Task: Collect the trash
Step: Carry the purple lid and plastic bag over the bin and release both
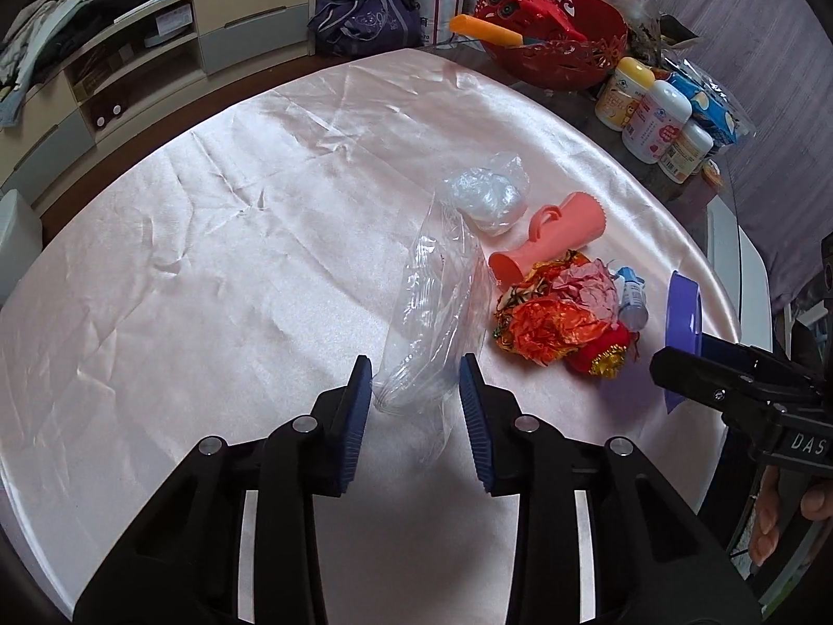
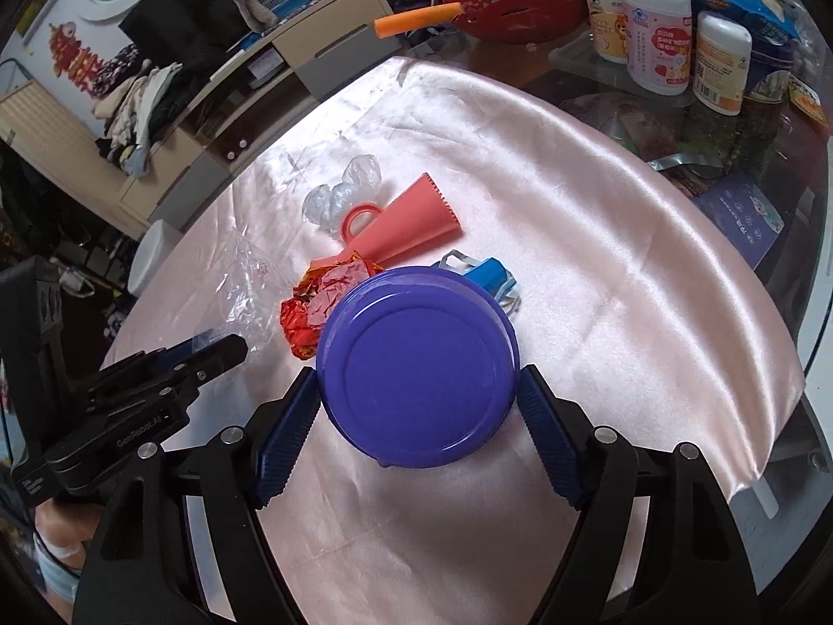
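Note:
A clear plastic bag (image 1: 437, 307) lies on the pink satin tablecloth (image 1: 208, 260), its near end between the pads of my left gripper (image 1: 416, 380), which is open around it. To its right lies trash: a crumpled clear film (image 1: 487, 195), a pink plastic scoop (image 1: 552, 234), red-gold foil wrappers (image 1: 552, 317), a small bottle (image 1: 632, 297). My right gripper (image 2: 419, 396) is shut on a round purple lid (image 2: 416, 370), held above the cloth. The lid (image 1: 684, 312) and right gripper also show edge-on in the left wrist view. The scoop (image 2: 411, 232), foil (image 2: 317, 307) and bag (image 2: 244, 286) show beyond it.
A red basket (image 1: 557, 47) with an orange-handled tool (image 1: 484, 31), white bottles (image 1: 656, 120) and snack packs stand on the glass table at the back right. A low cabinet (image 1: 156, 62) runs along the wall at the left. A blue-white packet (image 2: 489, 276) lies behind the lid.

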The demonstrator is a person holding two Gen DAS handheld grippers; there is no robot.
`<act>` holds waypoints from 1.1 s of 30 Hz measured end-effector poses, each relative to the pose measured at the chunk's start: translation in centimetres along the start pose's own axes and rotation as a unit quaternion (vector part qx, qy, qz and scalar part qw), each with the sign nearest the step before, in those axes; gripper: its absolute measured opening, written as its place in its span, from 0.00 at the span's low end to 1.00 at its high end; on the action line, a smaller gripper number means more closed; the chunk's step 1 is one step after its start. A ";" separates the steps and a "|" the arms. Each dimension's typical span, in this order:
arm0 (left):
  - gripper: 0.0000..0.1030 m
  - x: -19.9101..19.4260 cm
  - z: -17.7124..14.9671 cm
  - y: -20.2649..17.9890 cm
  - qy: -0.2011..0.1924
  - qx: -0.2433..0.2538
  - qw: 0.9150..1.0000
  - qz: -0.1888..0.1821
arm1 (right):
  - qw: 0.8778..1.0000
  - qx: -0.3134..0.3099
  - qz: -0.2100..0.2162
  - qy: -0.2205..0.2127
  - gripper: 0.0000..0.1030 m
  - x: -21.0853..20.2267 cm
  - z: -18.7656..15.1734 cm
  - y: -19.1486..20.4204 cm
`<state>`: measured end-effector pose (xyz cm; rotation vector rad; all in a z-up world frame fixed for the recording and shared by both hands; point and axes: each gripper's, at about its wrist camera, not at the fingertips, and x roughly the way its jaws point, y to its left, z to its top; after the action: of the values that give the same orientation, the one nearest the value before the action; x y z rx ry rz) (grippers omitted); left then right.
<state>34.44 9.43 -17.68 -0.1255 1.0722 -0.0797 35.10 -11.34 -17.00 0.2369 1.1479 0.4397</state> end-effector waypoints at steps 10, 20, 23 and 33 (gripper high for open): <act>0.31 -6.3 -2.7 -4.3 -0.038 0.043 0.998 -0.023 | 0.999 0.012 -0.013 -0.043 0.76 -7.7 -4.2 -2.8; 0.31 -8.5 -8.0 -13.1 -0.021 0.114 0.989 -0.091 | 0.993 0.070 -0.074 -0.052 0.76 -13.0 -11.6 -8.2; 0.32 -8.4 -9.7 -15.5 -0.009 0.133 0.985 -0.108 | 0.990 0.091 -0.091 -0.053 0.76 -14.1 -14.0 -9.8; 0.31 -5.7 -15.7 -20.8 0.041 0.174 0.973 -0.143 | 0.981 0.138 -0.127 -0.054 0.76 -15.8 -20.5 -13.4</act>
<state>17.78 -11.47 -17.17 0.0423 1.1007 -0.5340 13.85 -31.22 -17.48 0.3462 1.1138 0.0407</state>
